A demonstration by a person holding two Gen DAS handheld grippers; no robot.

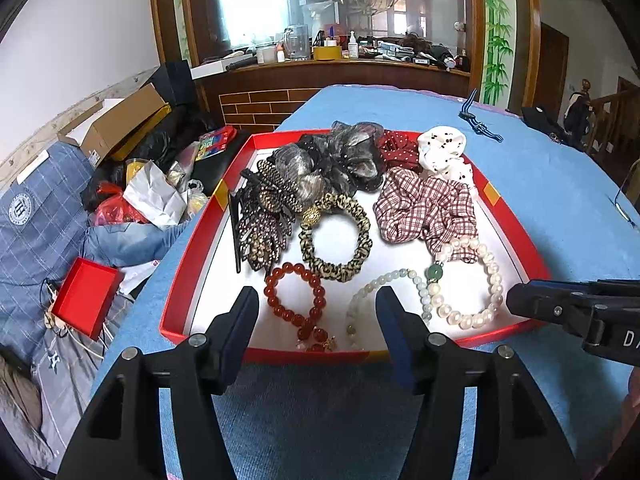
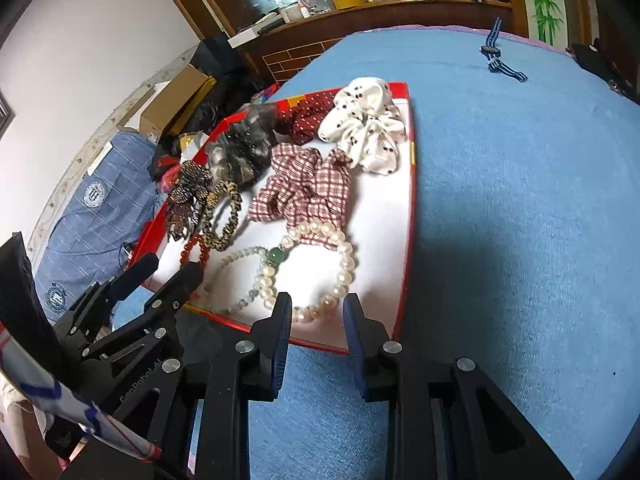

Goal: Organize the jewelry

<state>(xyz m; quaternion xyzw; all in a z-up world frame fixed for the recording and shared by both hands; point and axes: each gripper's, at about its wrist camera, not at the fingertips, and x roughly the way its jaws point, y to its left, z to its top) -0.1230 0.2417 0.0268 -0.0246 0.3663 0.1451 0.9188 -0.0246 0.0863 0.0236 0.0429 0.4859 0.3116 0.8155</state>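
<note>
A red tray (image 1: 182,280) with a white floor sits on the blue table and holds hair ties and bracelets. Near its front lie a red bead bracelet (image 1: 280,280), a pale jade bracelet (image 1: 360,296) and a white pearl bracelet (image 1: 480,280) with a green bead. My left gripper (image 1: 318,300) is open and empty, hovering over the tray's front edge around the red bracelet. My right gripper (image 2: 316,312) is open and empty, its tips just above the pearl bracelet (image 2: 344,268) at the tray (image 2: 410,184) front.
Further back in the tray lie a leopard scrunchie (image 1: 336,236), a plaid scrunchie (image 1: 424,208), a white dotted scrunchie (image 1: 444,152), a red dotted one (image 1: 396,148), grey gauze flowers (image 1: 332,160) and beaded clips (image 1: 264,216). A blue striped strap (image 1: 478,120) lies on the table. Clutter sits left of the table.
</note>
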